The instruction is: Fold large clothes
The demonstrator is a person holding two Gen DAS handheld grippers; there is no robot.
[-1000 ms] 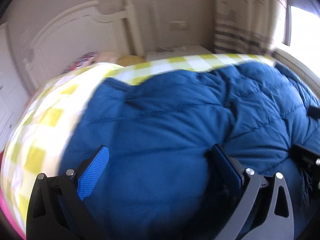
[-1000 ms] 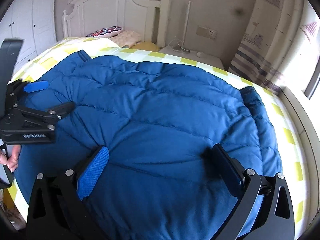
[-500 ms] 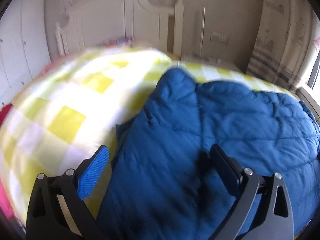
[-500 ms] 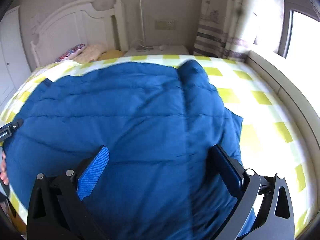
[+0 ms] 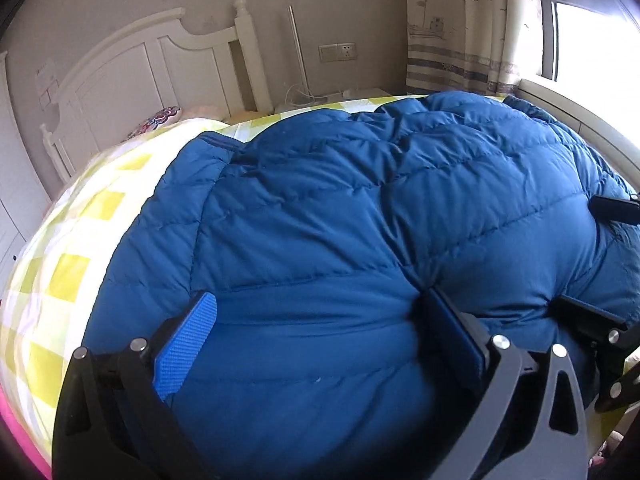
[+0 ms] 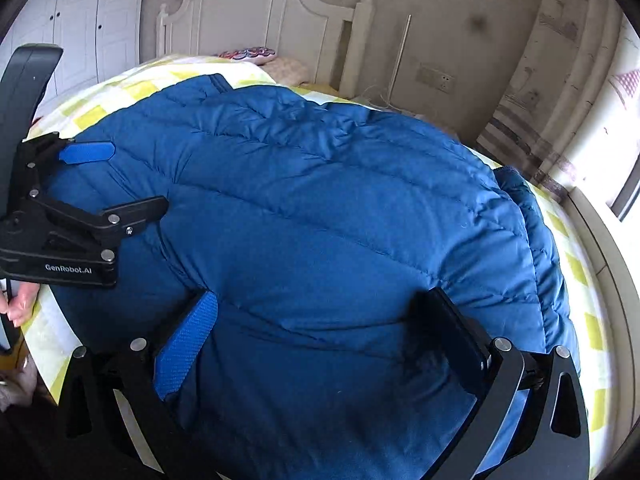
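Note:
A large blue quilted down jacket [image 5: 360,220] lies spread over a bed with a yellow-and-white checked cover [image 5: 72,240]. It also fills the right wrist view [image 6: 340,220]. My left gripper [image 5: 320,332] is open, with its fingers wide apart over the jacket's near edge. My right gripper [image 6: 324,332] is open too, over the jacket's near edge to the right. The left gripper also shows in the right wrist view [image 6: 100,184], jaws apart over the jacket's left side. Part of the right gripper [image 5: 600,320] shows at the left wrist view's right edge.
A white headboard [image 6: 260,24] stands at the far end with a patterned pillow [image 6: 248,54] below it. A bedside table [image 5: 344,96] with cables sits beside it. Curtains [image 5: 460,28] and a window sill [image 5: 580,112] lie to the right. White wardrobe doors [image 6: 80,28] stand at the left.
Both cameras swung outward half a second ago and have come back over the jacket's near edge. The jacket lies as before. Both grippers have stayed open.

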